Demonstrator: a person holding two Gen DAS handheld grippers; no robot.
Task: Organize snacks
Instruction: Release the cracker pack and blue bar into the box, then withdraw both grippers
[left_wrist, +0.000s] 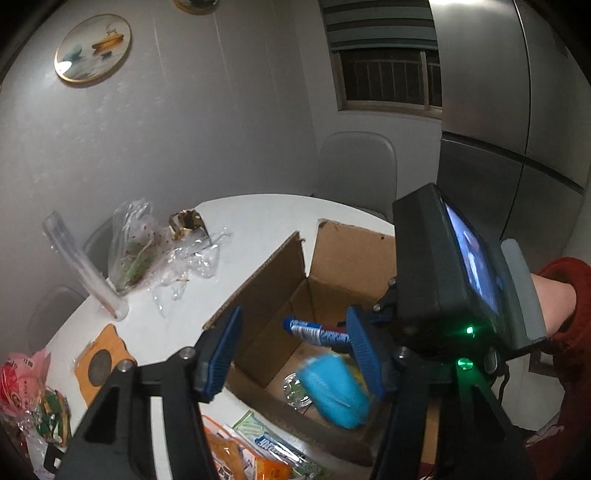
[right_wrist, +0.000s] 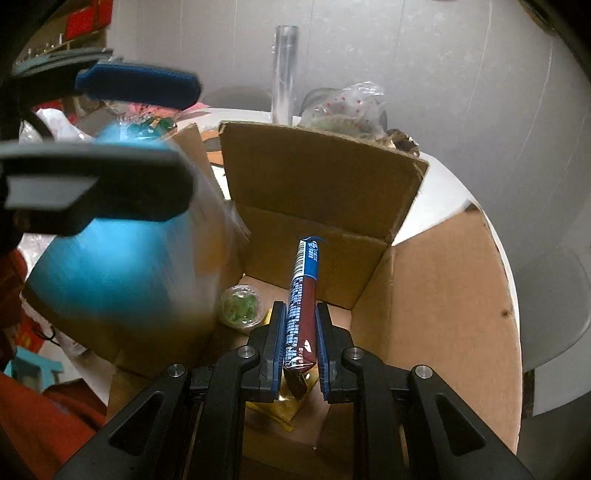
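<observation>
Over the open box (right_wrist: 436, 295), the right gripper (right_wrist: 300, 347) pinches a long blue-and-maroon snack stick (right_wrist: 303, 295), so the packing step is in hand; next it seems to need lowering and release. Beside it, the left gripper (left_wrist: 295, 354) hangs spread, a blurred blue pack (left_wrist: 334, 391) showing between its fingers, apparently loose. Inside lie a clear cup (right_wrist: 242, 306) and a yellow packet (right_wrist: 291, 400). More snacks (left_wrist: 240, 454) wait on the surface (left_wrist: 258, 218).

Left wrist view high, angled down across table, right wrist view close inside (both share the cardboard box (left_wrist: 343, 266))
</observation>
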